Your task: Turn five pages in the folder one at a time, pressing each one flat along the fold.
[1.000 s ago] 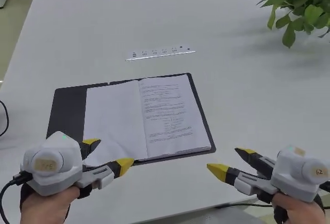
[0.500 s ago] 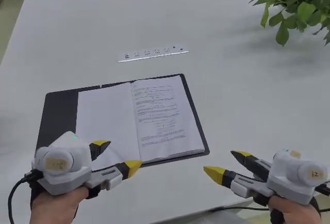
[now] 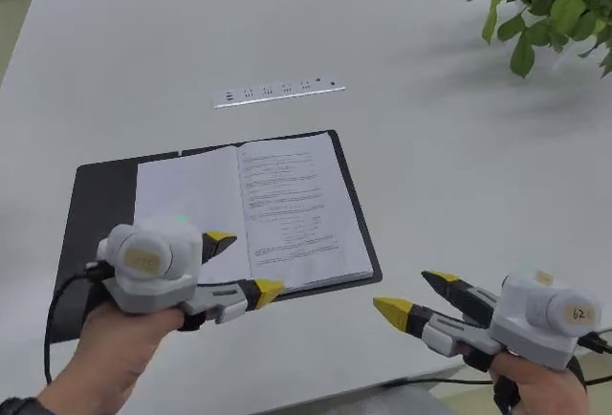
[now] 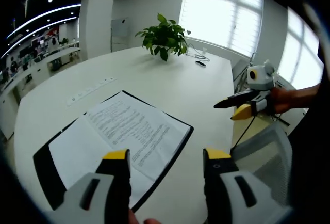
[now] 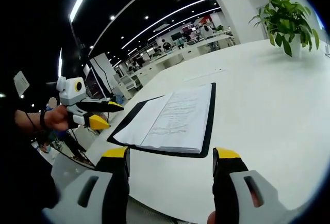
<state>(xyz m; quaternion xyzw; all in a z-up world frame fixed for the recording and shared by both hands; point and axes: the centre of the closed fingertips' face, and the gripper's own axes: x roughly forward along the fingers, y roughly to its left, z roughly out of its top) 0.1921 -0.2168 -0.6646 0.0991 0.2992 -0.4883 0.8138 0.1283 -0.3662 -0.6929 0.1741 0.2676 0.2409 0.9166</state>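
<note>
A black folder (image 3: pixel 105 195) lies open on the white table, a blank page (image 3: pixel 186 209) on its left side and a printed page (image 3: pixel 296 209) on its right. It also appears as the folder (image 4: pixel 121 136) in the left gripper view and the folder (image 5: pixel 172 118) in the right gripper view. My left gripper (image 3: pixel 244 264) hovers open over the folder's near edge, nothing between its yellow-tipped jaws. My right gripper (image 3: pixel 413 294) is open too, held off the folder's near right corner above bare table.
A strip of power sockets (image 3: pixel 277 93) is set into the table (image 3: pixel 430 147) beyond the folder. A leafy potted plant (image 3: pixel 550 4) stands at the far right. A cable (image 3: pixel 57 310) trails from the left gripper. Office desks show behind in the right gripper view.
My left gripper has moved up and right, now over the folder's near edge. The right gripper has stayed about where it was. The head camera has shifted slightly.
</note>
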